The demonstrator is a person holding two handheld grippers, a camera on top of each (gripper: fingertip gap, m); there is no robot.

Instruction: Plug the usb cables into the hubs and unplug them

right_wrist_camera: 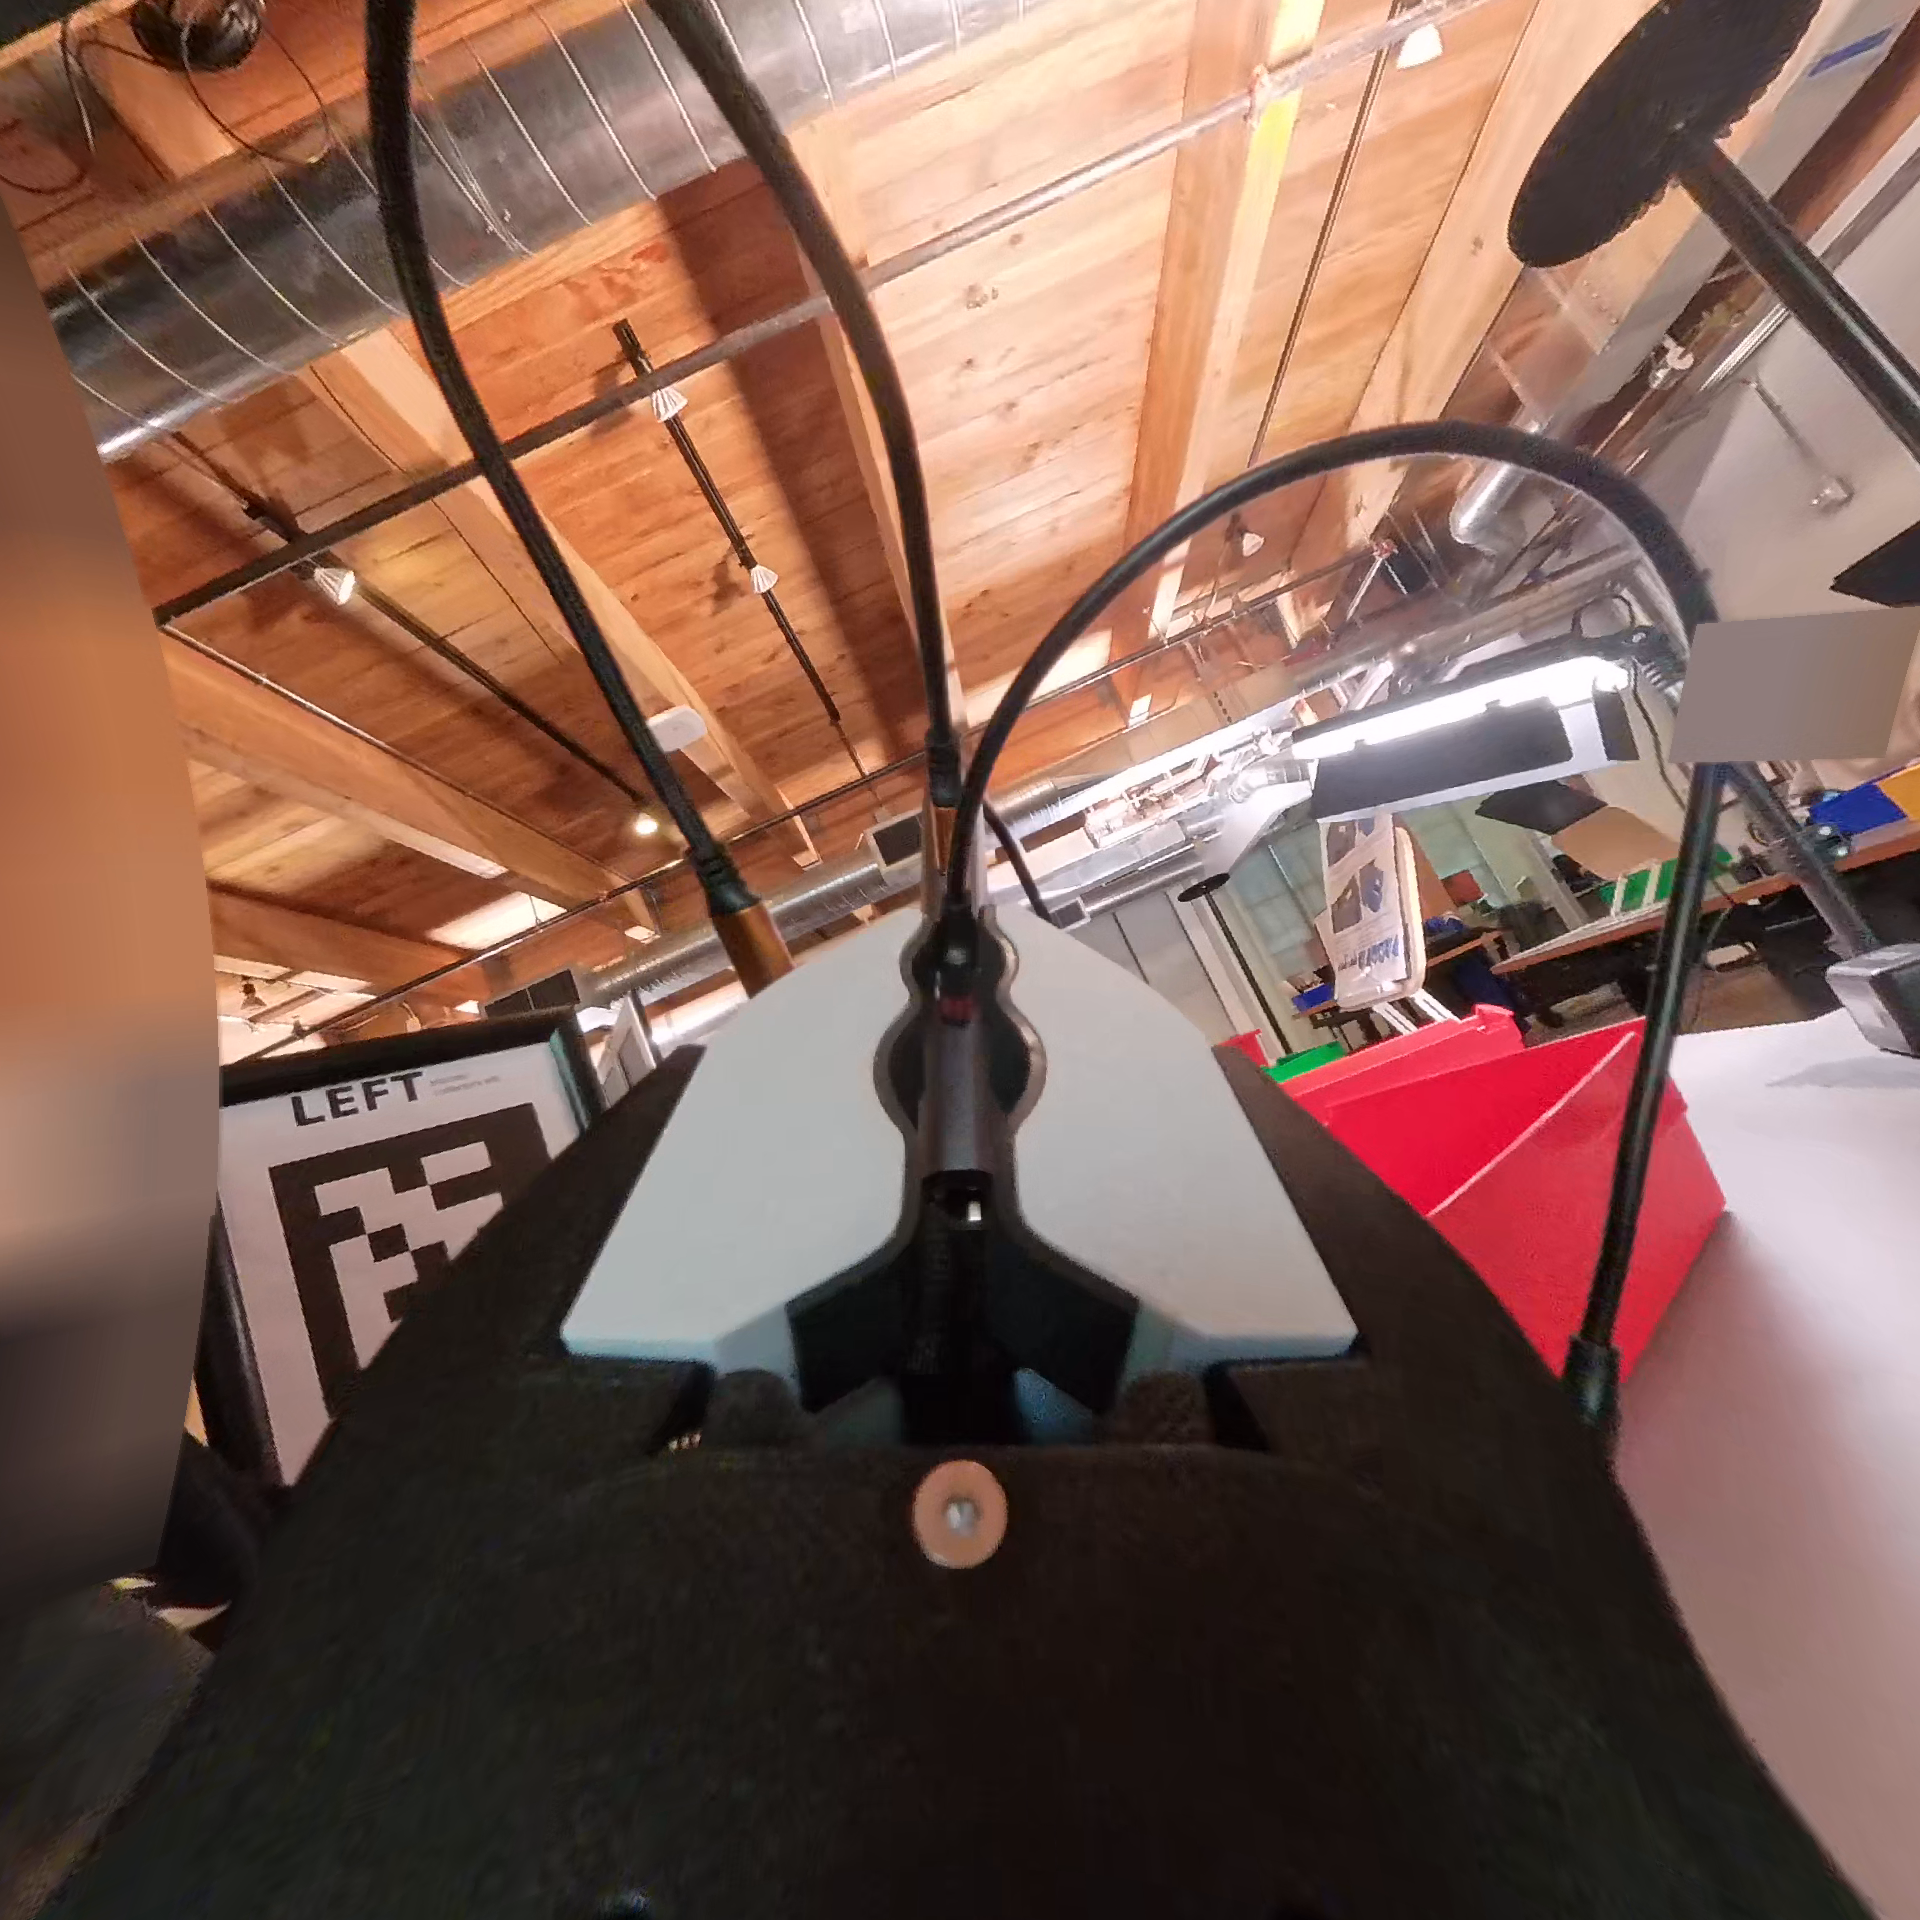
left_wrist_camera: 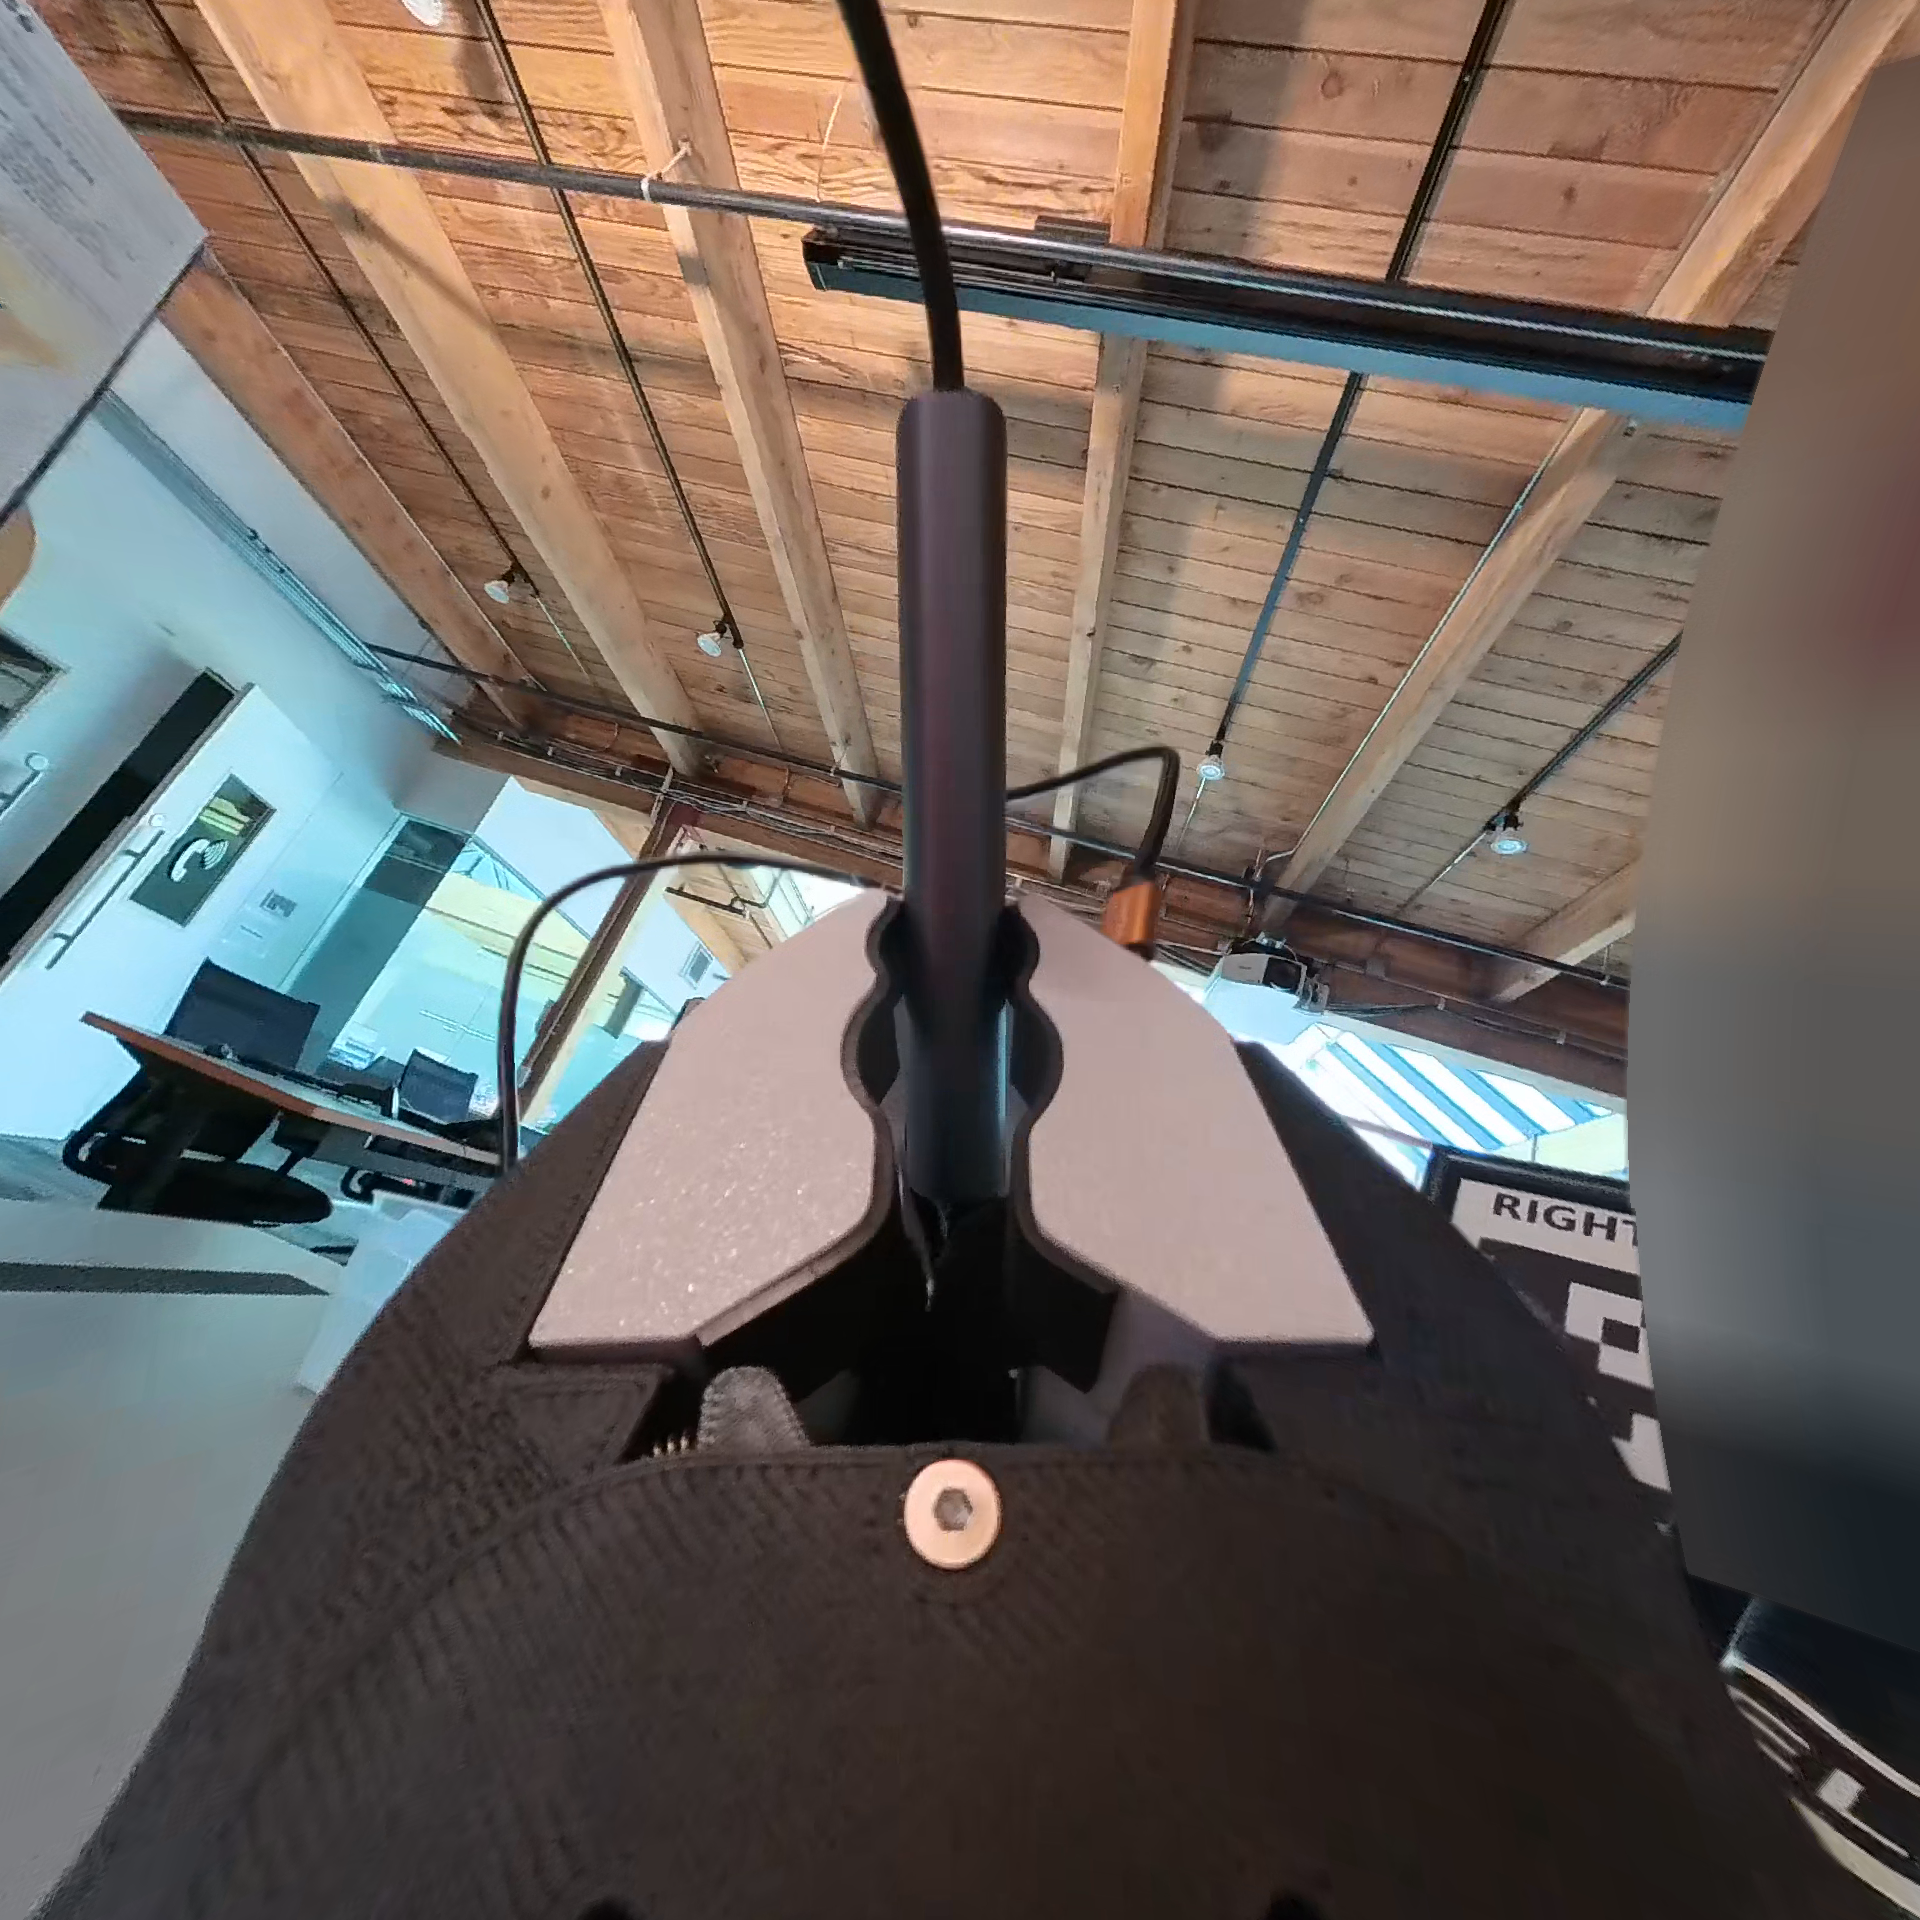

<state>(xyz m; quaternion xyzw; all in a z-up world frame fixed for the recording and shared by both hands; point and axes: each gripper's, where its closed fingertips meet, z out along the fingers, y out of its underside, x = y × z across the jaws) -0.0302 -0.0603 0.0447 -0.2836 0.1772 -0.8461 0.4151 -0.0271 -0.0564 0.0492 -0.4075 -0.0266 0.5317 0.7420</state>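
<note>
Both grippers point up toward the wooden ceiling. My left gripper (left_wrist_camera: 954,925) is shut on a long dark grey hub (left_wrist_camera: 951,623) that stands upright between its fingers. A black cable (left_wrist_camera: 914,208) leaves the hub's top end. A copper-coloured plug (left_wrist_camera: 1127,914) on a thin black cable hangs just right of the hub. My right gripper (right_wrist_camera: 956,930) is shut on a small grey USB plug (right_wrist_camera: 956,1101), whose black cable (right_wrist_camera: 1247,488) arcs off to the right. Two braided cables with copper plugs (right_wrist_camera: 753,935) (right_wrist_camera: 940,821) hang just beyond its fingertips.
The right gripper's tag panel (left_wrist_camera: 1538,1299) sits close at the right of the left wrist view. The left gripper's tag panel (right_wrist_camera: 395,1174) stands at the left of the right wrist view. A red bin (right_wrist_camera: 1507,1143) rests on the white table (right_wrist_camera: 1818,1195). A lamp (right_wrist_camera: 1455,738) hangs above.
</note>
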